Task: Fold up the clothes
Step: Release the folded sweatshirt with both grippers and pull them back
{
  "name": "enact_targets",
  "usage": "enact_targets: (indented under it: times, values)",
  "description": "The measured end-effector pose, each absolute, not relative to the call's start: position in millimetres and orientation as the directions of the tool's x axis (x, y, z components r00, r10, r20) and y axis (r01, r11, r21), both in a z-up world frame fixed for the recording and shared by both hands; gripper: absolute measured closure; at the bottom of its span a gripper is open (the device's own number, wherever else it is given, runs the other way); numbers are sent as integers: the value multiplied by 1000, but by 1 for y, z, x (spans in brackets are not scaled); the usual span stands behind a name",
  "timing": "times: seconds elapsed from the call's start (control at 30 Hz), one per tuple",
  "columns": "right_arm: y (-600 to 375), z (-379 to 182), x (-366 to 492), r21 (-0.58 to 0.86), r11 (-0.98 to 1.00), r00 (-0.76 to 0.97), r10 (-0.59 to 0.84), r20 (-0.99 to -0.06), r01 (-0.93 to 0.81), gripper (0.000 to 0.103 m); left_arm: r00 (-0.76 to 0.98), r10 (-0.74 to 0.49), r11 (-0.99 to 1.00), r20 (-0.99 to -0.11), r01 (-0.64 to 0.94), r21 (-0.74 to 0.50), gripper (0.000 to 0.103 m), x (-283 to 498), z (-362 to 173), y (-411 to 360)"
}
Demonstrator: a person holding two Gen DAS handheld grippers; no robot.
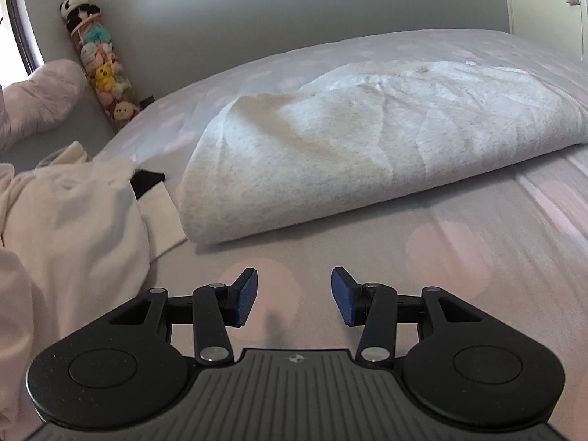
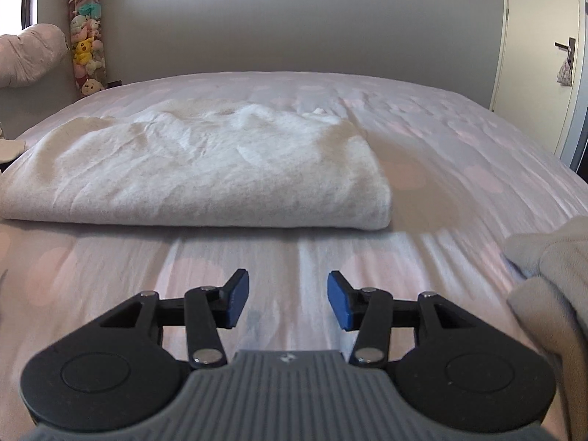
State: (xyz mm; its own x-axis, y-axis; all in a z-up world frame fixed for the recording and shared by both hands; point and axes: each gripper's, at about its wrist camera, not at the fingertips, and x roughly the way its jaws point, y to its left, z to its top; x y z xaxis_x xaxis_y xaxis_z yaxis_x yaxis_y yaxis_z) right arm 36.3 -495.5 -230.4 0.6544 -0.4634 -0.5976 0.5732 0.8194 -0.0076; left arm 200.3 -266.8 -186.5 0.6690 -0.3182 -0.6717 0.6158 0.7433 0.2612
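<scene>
A light grey garment lies folded into a thick rectangle on the bed; it also shows in the right wrist view. My left gripper is open and empty, a little in front of the garment's near folded edge, over the sheet. My right gripper is open and empty, also in front of the near edge, toward the garment's right half. A cream-white garment lies bunched at the left of the left wrist view, beside the folded one.
The bed has a pale sheet with pink dots. Another pale grey cloth lies at the right edge. A tall tube of plush toys stands by the wall at the back left. A door is at the right.
</scene>
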Motion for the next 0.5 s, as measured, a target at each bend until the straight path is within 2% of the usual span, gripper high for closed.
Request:
enact_targets:
  times: [0.2, 0.3, 0.37, 0.5]
  values:
    - [-512, -244, 33, 68, 786, 639, -446, -626, 615, 47, 613, -314, 790, -725, 592, 159, 60, 215, -206, -260]
    - [-523, -248, 32, 152, 762, 655, -417, -630, 630, 44, 594, -338, 834, -729, 548, 60, 60, 230, -206, -252]
    - [-529, -249, 32, 206, 746, 674, -401, -620, 633, 38, 587, -355, 850, -727, 527, 10, 60, 239, -206, -249]
    - [-537, -251, 39, 244, 739, 692, -387, -609, 628, 37, 583, -379, 862, -718, 505, -45, 59, 253, -207, -247]
